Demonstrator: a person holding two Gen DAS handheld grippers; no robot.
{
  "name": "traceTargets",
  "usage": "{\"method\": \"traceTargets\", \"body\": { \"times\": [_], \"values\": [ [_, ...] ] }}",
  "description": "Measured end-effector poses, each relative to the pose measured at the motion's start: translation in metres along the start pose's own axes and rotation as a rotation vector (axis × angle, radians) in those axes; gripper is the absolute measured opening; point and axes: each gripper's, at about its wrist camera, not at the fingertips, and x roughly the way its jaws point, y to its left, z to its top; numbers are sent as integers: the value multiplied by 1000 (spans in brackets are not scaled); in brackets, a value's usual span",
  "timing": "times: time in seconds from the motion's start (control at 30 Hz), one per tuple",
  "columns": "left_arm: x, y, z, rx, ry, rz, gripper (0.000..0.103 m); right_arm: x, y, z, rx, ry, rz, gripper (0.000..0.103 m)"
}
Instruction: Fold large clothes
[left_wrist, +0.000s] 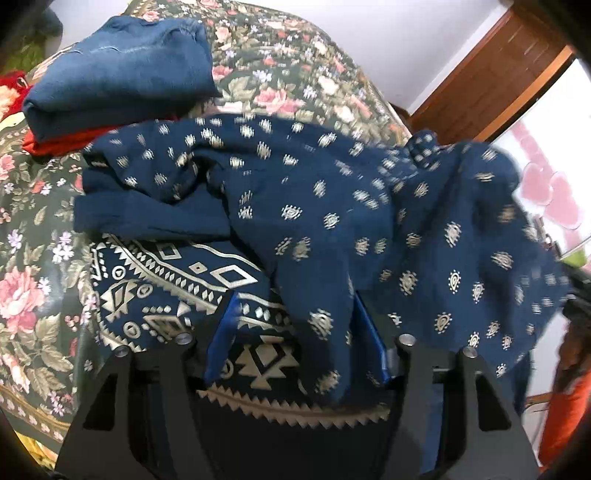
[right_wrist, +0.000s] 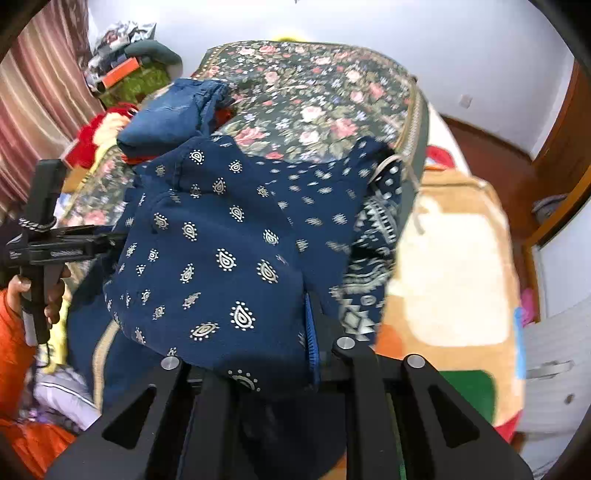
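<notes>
1. Our left gripper (left_wrist: 295, 332) stands with its jaws well apart; a fold of the navy printed garment (left_wrist: 295, 206) hangs between the blue pads (left_wrist: 369, 339) without being pinched, so it is released.
2. Our right gripper (right_wrist: 258, 350) is draped in the same cloth (right_wrist: 207, 251); one blue pad shows, the other is buried, so we cannot tell whether it grips.
3. The garment lies bunched on the floral bedspread (left_wrist: 295, 62), its patterned border toward us, just in front of the folded blue jeans (left_wrist: 122, 70).
4. To fold well, we judge we should take hold of two matching corners, pull the cloth taut and flat, then lay it over evenly, keeping clear of the jeans.
</notes>
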Motion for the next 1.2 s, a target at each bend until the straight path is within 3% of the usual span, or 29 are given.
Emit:
{"method": "traceTargets", "body": {
  "times": [0.03, 0.1, 0.13, 0.4, 0.6, 0.73, 0.83, 1.2],
  "values": [
    [2, 1, 0, 1, -13, 17, 72, -4, 1, -1, -17, -5, -23, 24],
    [3, 4, 2, -8, -7, 22, 75, -12, -2, -3, -26, -31, -65, 67],
    [3, 7, 2, -21, -4, 12, 75, -19, -4, -7, -31, -69, -81, 72],
    [-20, 13, 1, -1, -41, 64, 75, -34, -30, -9, 43, -80, -54, 73],
    [-59, 21, 9, 3, -132, 123, 75, -22, -55, 9, 197, -77, 29, 73],
    [-83, 45, 20, -51, -209, 163, 75, -8, -71, 20, 291, -71, 77, 73],
    [-84, 72, 29, -125, -214, 187, 75, 8, -82, 29, 360, -55, 106, 73],
    [-27, 149, 44, -436, -135, 20, 75, 72, -117, 50, 496, 45, 158, 73]
  ]
}}
